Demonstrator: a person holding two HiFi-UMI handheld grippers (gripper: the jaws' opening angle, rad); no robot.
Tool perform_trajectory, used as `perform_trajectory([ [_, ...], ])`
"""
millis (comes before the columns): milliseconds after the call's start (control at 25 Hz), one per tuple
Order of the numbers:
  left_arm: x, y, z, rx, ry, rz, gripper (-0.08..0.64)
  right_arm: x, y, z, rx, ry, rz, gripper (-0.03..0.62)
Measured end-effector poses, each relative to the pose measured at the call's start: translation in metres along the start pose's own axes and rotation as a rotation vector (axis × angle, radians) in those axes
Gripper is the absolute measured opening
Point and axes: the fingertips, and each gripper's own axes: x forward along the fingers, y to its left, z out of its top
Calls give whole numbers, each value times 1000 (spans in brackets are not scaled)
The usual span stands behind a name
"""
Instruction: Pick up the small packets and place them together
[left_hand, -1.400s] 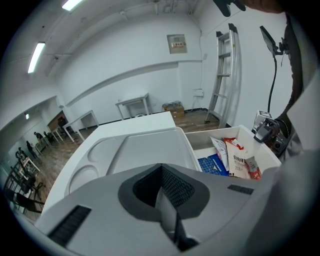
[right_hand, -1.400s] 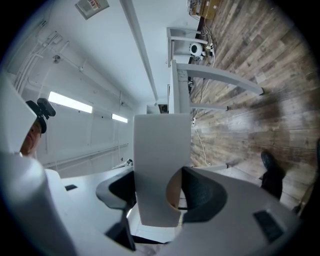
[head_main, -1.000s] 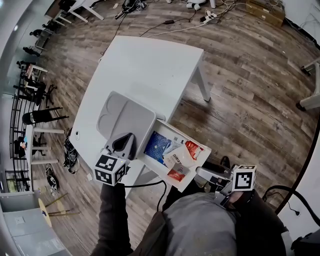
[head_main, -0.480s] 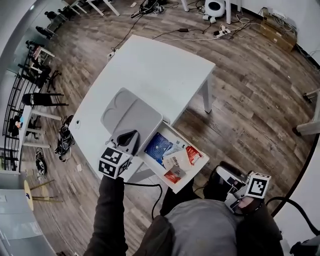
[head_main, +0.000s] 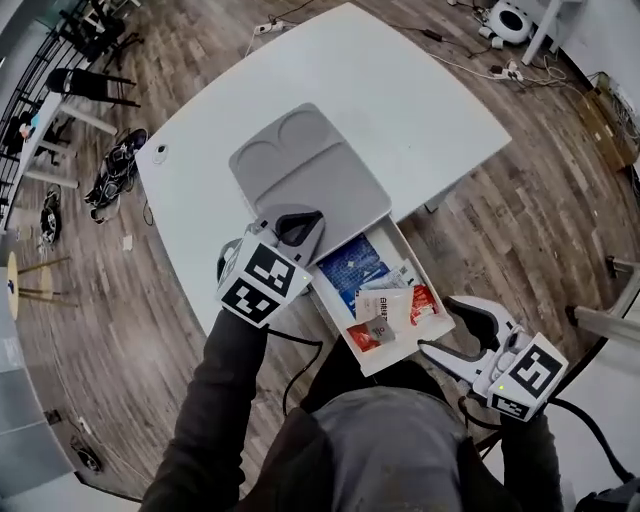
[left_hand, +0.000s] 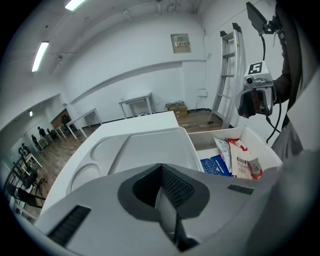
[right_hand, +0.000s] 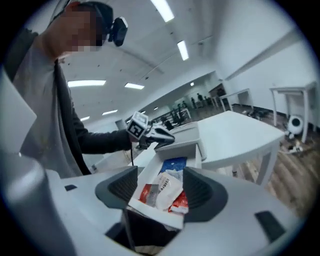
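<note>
An open white drawer (head_main: 398, 360) under the white table (head_main: 420, 90) holds several small packets: a blue one (head_main: 350, 268), a white one (head_main: 385, 305) and red ones (head_main: 424, 303). My left gripper (head_main: 292, 232) is shut on nothing, its tips at the near edge of the grey compartment tray (head_main: 310, 170). My right gripper (head_main: 452, 335) is open and empty just off the drawer's near right corner. In the right gripper view the packets (right_hand: 167, 190) show between its pads, apart from them. The left gripper view shows the tray (left_hand: 150, 147) and the packets (left_hand: 242, 162).
A small round object (head_main: 160, 152) lies at the table's left edge. Chairs (head_main: 85, 85) and cables (head_main: 115, 170) are on the wooden floor to the left. A ladder (left_hand: 230, 75) leans against the wall. A side table (right_hand: 297, 100) stands far right.
My right gripper has come up from beside the person's lap to the drawer's corner and rolled over, jaws still spread. The left gripper has stayed at the tray's edge. The head view shifted.
</note>
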Motion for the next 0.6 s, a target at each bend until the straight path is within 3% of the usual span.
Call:
perform_trajectory([
  [160,0,-3,2,-23,5,-31,-11,43,12,10,-144,160,91,290],
  [360,-5,0,4,0,-8,-48,-11,84,33,-9,-336,414,220,287],
  [600,-21,9,13,-77,-99,29,-11,102,31,-37,-578,608,308,193],
])
